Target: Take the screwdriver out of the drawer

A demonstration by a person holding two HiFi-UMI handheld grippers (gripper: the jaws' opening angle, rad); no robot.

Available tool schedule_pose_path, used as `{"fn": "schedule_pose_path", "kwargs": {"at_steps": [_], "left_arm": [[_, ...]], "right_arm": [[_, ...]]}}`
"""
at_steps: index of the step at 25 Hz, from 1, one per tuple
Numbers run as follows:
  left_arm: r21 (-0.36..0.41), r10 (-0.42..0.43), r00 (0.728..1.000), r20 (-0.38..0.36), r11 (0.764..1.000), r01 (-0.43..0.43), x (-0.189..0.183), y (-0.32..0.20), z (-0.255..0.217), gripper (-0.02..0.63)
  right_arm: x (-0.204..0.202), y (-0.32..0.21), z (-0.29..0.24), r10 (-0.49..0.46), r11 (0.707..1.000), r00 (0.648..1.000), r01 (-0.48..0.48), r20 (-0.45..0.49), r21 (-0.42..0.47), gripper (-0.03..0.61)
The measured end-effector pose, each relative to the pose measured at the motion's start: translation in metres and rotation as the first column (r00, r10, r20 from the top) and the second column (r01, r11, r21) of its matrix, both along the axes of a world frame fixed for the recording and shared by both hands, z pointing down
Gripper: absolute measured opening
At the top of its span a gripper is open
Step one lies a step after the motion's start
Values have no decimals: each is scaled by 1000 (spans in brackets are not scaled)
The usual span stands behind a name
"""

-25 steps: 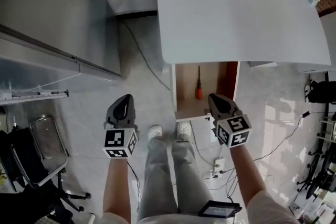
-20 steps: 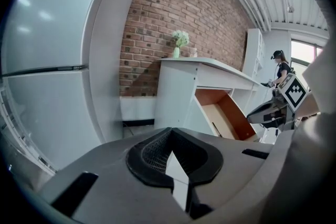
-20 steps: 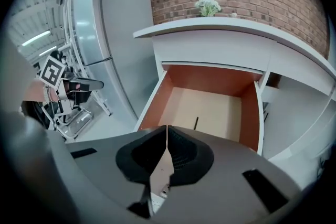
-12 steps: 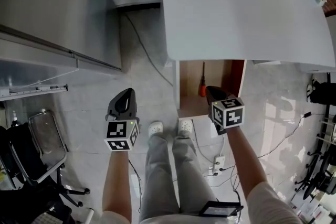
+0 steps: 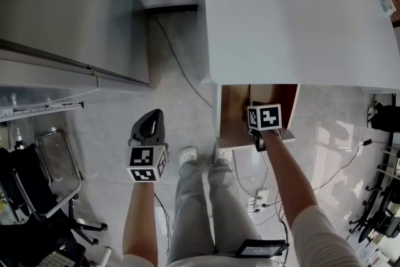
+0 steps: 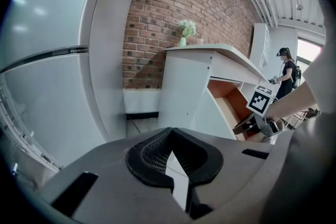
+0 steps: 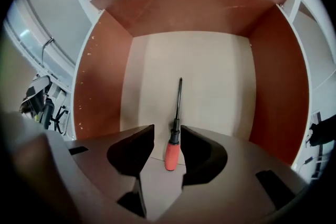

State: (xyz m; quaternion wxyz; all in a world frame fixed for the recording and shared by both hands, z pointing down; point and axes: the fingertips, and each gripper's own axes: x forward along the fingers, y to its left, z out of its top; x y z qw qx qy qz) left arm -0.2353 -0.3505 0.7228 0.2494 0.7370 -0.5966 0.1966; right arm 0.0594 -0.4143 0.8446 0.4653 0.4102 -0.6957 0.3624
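A screwdriver [image 7: 175, 128] with an orange-red handle and a dark shaft lies lengthwise on the pale floor of the open wooden drawer [image 7: 210, 86]. My right gripper [image 7: 167, 131] points steeply down into the drawer [image 5: 230, 125]. Its jaws have just been opening and now stand open on either side of the handle, without pressing on it. In the head view the right gripper [image 5: 262, 114] and its marker cube cover the screwdriver. My left gripper [image 5: 150, 125] hangs over the floor, left of the drawer, shut and holding nothing [image 6: 169, 134].
The drawer sticks out from under a white desk [image 5: 294, 15]. A grey cabinet [image 5: 62, 9] stands at the left, with a chair [image 5: 50, 178] below it. A cable [image 5: 181, 65] and a power strip [image 5: 259, 197] lie on the floor. The person's legs stand in front of the drawer.
My right gripper has dropped into the drawer and tipped downward over the screwdriver. Its marker cube now faces the head camera. My left gripper has sunk a little.
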Motion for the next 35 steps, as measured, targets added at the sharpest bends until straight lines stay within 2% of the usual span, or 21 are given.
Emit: {"fn": "schedule_pose_path", "kwargs": {"at_steps": [5,13,15,17,26,35], "left_arm": [[-18,-23,1000,14,1000,24,-16,4,5,11],[-36,-58,998,4,998,58,-24,11,16,11],[-42,-62,998,-1,997,62,-22,14,17,11],[-45,-60,998,-4,997,59,-18,18,18,11],[-46,-30,1000,3,999,30,-7,28,12,11],[-20,-14,1000,10,1000,15,8,28,-9,11]], "right_arm": [[1,-6,23,54,998,997,-56,-52,-38,138],[2,-10,32,88,996,990,-88,-107,5,121],[2,-9,32,106,994,990,-107,-93,0,120],[1,-6,31,118,993,991,-119,-61,-14,60],[2,0,12,145,989,989,-145,29,-11,55],[6,10,-20,80,993,994,-85,74,76,55]]}}
